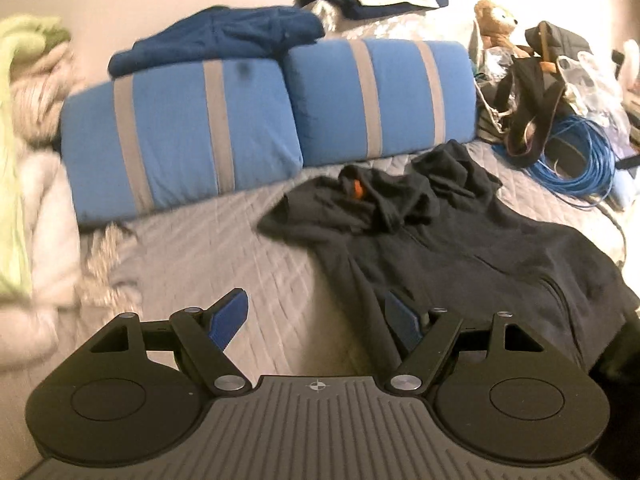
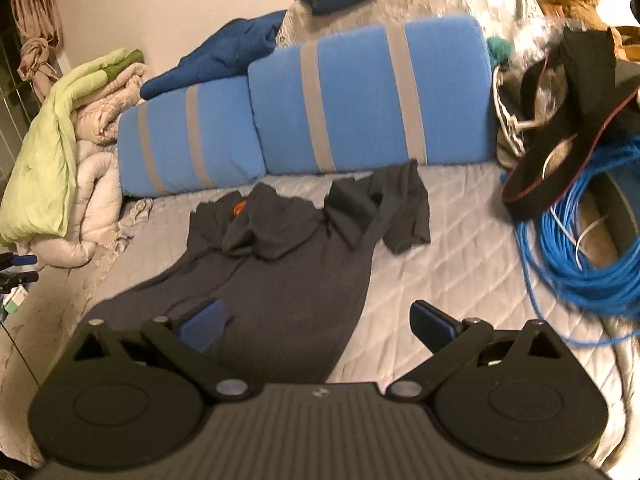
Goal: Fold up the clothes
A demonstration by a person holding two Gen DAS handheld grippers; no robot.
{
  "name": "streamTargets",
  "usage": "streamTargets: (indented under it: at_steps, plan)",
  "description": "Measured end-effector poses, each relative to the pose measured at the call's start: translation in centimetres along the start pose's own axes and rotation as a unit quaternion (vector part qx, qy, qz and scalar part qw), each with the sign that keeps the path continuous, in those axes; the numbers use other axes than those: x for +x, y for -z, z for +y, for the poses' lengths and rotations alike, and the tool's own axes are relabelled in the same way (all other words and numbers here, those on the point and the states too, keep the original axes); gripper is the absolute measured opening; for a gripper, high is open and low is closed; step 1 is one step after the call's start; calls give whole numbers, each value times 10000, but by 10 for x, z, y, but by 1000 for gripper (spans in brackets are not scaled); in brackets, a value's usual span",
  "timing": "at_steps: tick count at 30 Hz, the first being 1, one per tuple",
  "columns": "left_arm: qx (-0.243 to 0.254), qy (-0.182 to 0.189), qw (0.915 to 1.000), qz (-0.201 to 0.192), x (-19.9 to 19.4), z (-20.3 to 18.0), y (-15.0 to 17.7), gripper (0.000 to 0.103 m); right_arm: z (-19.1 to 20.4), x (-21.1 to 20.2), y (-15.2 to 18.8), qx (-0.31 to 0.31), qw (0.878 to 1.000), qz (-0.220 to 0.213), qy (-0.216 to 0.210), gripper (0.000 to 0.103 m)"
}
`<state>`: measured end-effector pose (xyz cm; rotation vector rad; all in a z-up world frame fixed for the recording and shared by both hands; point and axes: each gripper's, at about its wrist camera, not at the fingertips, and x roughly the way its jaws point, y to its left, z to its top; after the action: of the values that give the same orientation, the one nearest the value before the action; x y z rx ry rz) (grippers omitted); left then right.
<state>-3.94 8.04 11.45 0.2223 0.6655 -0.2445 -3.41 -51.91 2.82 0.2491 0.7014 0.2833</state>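
Your right gripper (image 2: 316, 322) hangs with its jaws spread wide over the quilted bedspread (image 2: 460, 248). The dark grey garment (image 2: 280, 264) lies rumpled ahead, its near edge under your left finger (image 2: 202, 324). Beyond it stand two blue striped cushions (image 2: 360, 96). A coil of blue cable (image 2: 580, 256) lies off to your right.

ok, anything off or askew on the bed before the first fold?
The dark garment isn't flat: its collar end near the blue pillows is bunched, one sleeve crumpled sideways, an orange bit poking out. A coil of blue cable sits on the quilt beside it. Both grippers are open and hold nothing.
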Motion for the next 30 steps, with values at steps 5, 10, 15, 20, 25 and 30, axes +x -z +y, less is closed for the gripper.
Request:
streamTargets:
  at_steps: [5,10,15,20,25,30]
  plan:
    - [7,98,9999,-80,-3,1,-14,76,-4,-4,-20,84,9999,-83,5,102]
    - [118,3,9999,-23,-31,10,-25,76,-9,-17,-40,32,9999,-136,-67,103]
    - [42,-401,9992,-79,-80,32,-39,76,-22,-48,-68,-175,9993,-307,94,103]
    - [-520,-452,9971,-321,-132,63,-54,76,-53,-86,-97,171,9987,-461,-125,103]
    - [-1076,-368,9907,-754,-163,79,-65,76,-70,-119,-113,159,9967,-775,162,103]
    - [-1343,-178,9861,-957,-148,80,-67,76,-95,-136,-128,319,9928,-1044,486,103]
